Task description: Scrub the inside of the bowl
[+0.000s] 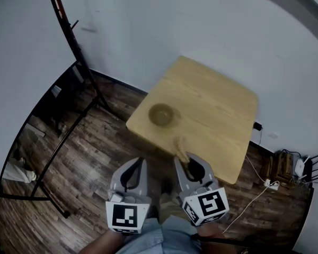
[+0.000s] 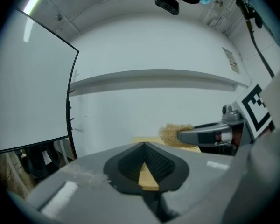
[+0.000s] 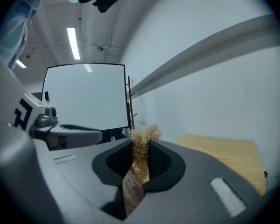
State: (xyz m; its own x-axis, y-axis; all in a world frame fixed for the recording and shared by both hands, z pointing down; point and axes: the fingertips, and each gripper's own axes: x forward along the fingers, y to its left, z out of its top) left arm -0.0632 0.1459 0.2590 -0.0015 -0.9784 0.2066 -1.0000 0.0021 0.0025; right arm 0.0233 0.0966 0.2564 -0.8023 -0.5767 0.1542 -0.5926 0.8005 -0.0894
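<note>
While the bowl (image 1: 161, 114) sits on the wooden worktop (image 1: 217, 115), both grippers hang short of it.
Head view: the brown bowl rests near the worktop's near-left corner, apart from the left gripper (image 1: 141, 162) and right gripper (image 1: 181, 160), which are side by side over the plank floor (image 1: 90, 147). Left gripper view: its jaws meet at the tips with nothing between them. Right gripper view: its jaws are clamped on a straw-coloured fibre scrubber (image 3: 141, 136), which pokes out past them.

The bowl (image 1: 162, 115) is sitting on the desk (image 1: 218, 110) by its left corner; the scrubber (image 1: 180, 147) in the right tongs (image 1: 186, 161) is hovering over the near edge.
</note>
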